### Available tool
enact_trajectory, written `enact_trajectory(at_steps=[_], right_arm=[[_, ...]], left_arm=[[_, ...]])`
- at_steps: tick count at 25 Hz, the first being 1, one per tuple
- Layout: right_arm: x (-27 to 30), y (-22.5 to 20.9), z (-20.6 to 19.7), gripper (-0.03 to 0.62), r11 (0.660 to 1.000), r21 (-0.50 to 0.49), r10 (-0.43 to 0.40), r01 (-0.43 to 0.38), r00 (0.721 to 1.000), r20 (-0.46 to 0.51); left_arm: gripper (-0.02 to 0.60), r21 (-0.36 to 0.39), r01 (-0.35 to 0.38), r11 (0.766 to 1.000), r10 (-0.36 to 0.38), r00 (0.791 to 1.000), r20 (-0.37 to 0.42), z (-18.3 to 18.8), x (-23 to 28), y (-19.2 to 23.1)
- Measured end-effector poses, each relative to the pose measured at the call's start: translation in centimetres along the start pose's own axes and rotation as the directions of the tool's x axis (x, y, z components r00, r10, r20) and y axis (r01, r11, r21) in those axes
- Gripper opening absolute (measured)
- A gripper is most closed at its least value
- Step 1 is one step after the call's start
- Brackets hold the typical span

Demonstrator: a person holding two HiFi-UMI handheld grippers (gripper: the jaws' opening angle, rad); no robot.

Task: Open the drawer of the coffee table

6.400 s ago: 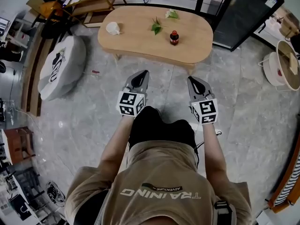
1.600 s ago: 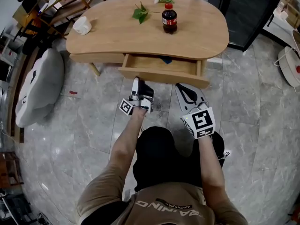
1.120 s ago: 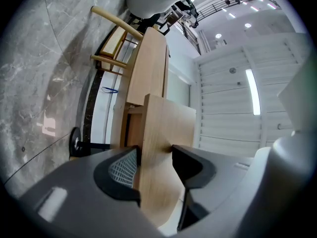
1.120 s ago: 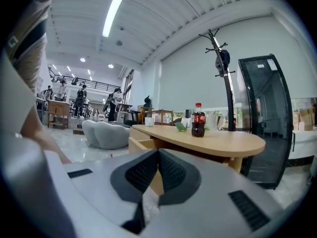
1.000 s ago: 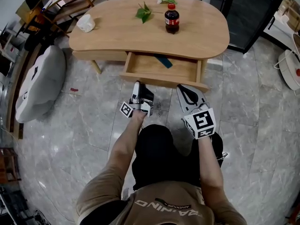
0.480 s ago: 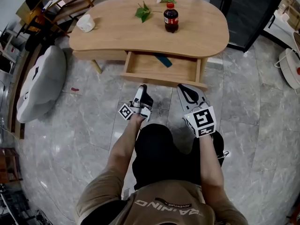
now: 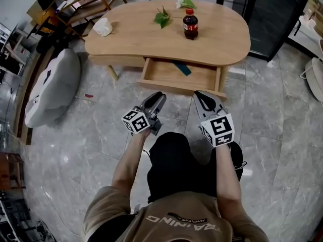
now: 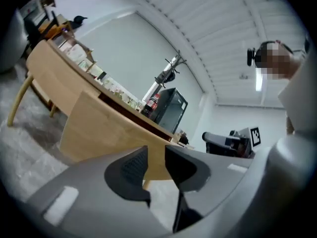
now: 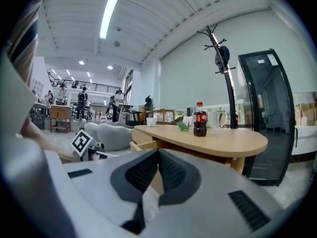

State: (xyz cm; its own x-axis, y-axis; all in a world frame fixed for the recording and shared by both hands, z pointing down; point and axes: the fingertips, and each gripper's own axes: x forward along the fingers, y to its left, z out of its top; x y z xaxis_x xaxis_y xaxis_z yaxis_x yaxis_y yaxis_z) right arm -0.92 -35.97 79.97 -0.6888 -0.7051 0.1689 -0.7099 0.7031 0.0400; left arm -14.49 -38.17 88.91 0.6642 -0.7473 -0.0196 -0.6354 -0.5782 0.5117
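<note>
Pale wood makes up the coffee table [image 7: 126,42], which fills the upper middle of the head view; its drawer [image 7: 164,75] stands pulled out from under the lower edge of the tabletop, toward the person, with a small teal object [image 7: 182,68] lying inside near the back; on the tabletop a cola bottle [image 7: 190,24] stands upright right of centre, green leaves [image 7: 162,18] lie just left of it, a white flower [image 7: 185,3] lies at the upper edge above the bottle, and a crumpled white thing [image 7: 103,26] sits at the left end.

Below the drawer front, left of centre, the left gripper [image 7: 157,97] is held clear of the wood, rolled so that its marker cube [image 7: 135,121] tips toward the lower left; its fingers [image 8: 130,168] stand a narrow gap apart and have just been closing, with nothing between them; in the left gripper view the table leans steeply across the frame and only the drawer's wood shows beyond the gap.

Right of centre, the right gripper [image 7: 202,96] lies beside it, its tip just under the drawer's front right part and apart from it; its fingers [image 9: 143,171] are pressed together at the tips, empty.

Grey marble floor [image 7: 272,135] surrounds the table; a grey beanbag [image 7: 53,87] rests at the left of the frame, well apart from the drawer; a black cabinet [image 7: 275,9] stands in the upper right corner.
</note>
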Motion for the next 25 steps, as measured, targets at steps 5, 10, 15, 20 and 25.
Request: enact_trajectory(at_steps=[5, 10, 15, 20, 25], right_arm=[[-0.3, 0.1, 1.8, 0.005, 1.000, -0.015, 0.005, -0.005, 1.000, 0.008], [-0.9, -0.9, 4.2, 0.005, 1.000, -0.001, -0.019, 0.019, 1.000, 0.024], [-1.7, -3.0, 7.2, 0.005, 0.996, -0.022, -0.090, 0.091, 0.995, 0.053], [-2.7, -3.8, 9.1, 0.005, 0.993, -0.058, -0.095, 0.100, 0.993, 0.072], [-2.3, -4.9, 8.0, 0.005, 0.992, -0.042, -0.119, 0.122, 0.991, 0.059]], left_arm=[[0.007, 0.310, -0.133, 0.941, 0.191, 0.968, -0.164, 1.2, 0.2, -2.3], [0.007, 0.462, -0.198, 0.864, 0.289, 0.948, -0.134, 5.3, 1.9, -5.4], [0.006, 0.595, -0.248, 0.764, 0.328, 0.944, -0.028, 11.0, 3.9, -8.7], [0.006, 0.604, -0.263, 0.752, 0.322, 0.947, 0.011, 13.4, 5.0, -10.7], [0.006, 0.609, -0.250, 0.753, 0.332, 0.943, -0.024, 11.7, 5.6, -10.3]])
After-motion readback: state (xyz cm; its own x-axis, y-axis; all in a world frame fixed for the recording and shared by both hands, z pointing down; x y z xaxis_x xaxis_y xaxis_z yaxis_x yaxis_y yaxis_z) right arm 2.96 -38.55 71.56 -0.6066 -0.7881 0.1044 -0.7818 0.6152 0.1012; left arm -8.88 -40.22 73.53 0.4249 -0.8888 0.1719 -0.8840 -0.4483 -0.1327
